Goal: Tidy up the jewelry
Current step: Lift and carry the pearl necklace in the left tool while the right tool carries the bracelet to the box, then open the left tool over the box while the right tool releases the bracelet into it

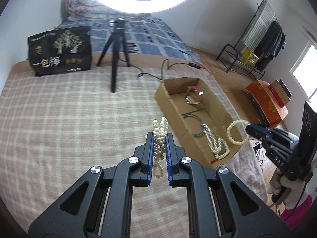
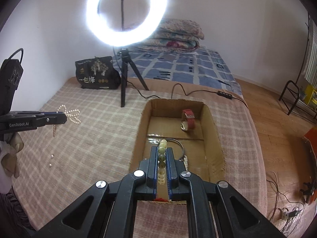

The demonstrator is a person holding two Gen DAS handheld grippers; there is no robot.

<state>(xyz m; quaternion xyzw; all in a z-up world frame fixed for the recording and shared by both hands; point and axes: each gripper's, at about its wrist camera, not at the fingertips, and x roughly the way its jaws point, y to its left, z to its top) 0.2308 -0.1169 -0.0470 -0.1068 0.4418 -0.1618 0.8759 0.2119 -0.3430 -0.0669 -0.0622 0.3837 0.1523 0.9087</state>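
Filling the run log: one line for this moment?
left gripper: shut on pearl necklace | right gripper: shut on bead bracelet | cardboard box: watch inside

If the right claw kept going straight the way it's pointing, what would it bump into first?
Probably the floor of the cardboard box, near the dark bangle lying there. The right claw, shut on a bead bracelet, points down into it, though depth is hard to judge.

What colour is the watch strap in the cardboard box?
Red. The watch strap shows best in the right wrist view.
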